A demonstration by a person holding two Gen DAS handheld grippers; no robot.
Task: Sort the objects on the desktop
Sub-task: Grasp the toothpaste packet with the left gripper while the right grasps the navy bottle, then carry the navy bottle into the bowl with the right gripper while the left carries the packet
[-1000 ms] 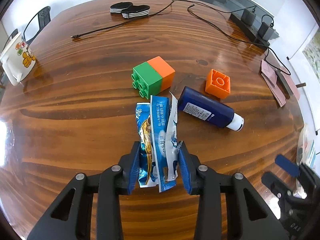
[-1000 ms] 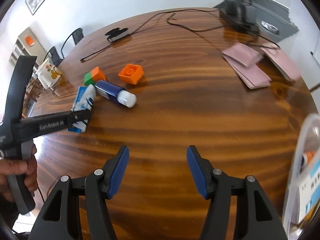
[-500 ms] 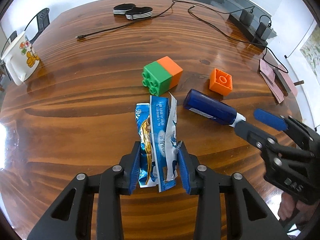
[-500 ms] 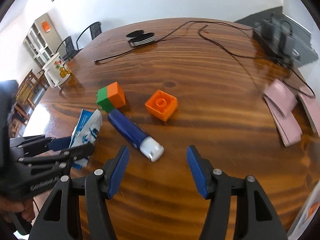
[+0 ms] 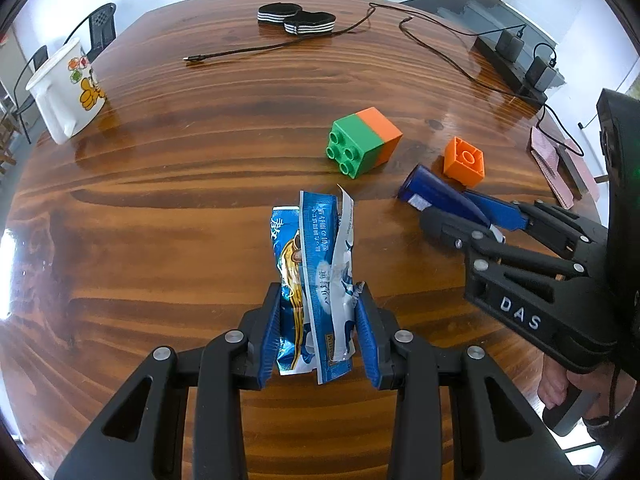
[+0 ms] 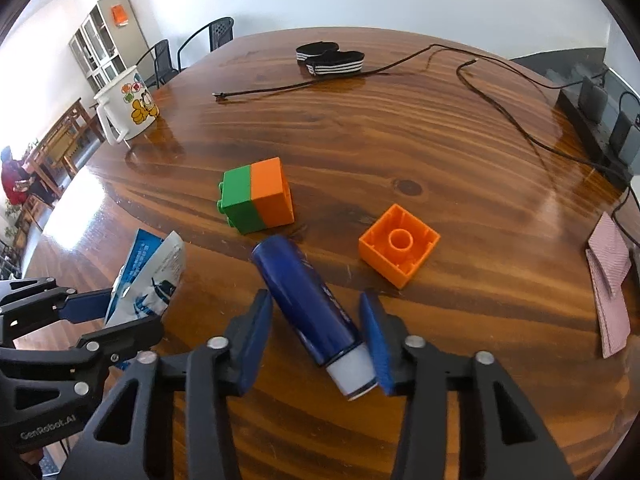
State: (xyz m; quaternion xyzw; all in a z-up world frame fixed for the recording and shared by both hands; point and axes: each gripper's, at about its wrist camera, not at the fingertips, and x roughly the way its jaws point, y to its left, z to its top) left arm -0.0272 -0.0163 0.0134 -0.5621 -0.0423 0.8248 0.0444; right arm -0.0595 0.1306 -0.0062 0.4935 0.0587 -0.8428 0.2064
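My left gripper [image 5: 320, 293] is shut on a bunch of blue snack packets [image 5: 316, 248], which it holds above the wooden table [image 5: 180, 200]. A dark blue bottle [image 6: 296, 276] with a white cap lies slanted on the table between the jaws of my right gripper [image 6: 315, 298]. These jaws are closing: the right pad is at the cap, and a small gap shows at the left pad. A green-and-orange block [image 6: 256, 196] lies just beyond the bottle. A hollow orange brick [image 6: 398, 244] sits to its right. In the left wrist view the right gripper [image 5: 452, 208] reaches in over the bottle [image 5: 428, 192].
A white cartoon mug [image 5: 66, 88] stands at the far left edge. Striped black bands [image 5: 296, 20] and a black cable [image 5: 260, 50] lie at the back. A power strip with chargers [image 5: 516, 64] sits at the back right, and pink cards [image 6: 608, 280] lie on the right.
My right gripper swung left across the table to the bottle, and its jaws narrowed around it. The left gripper kept its hold on the packets and shifted slightly.
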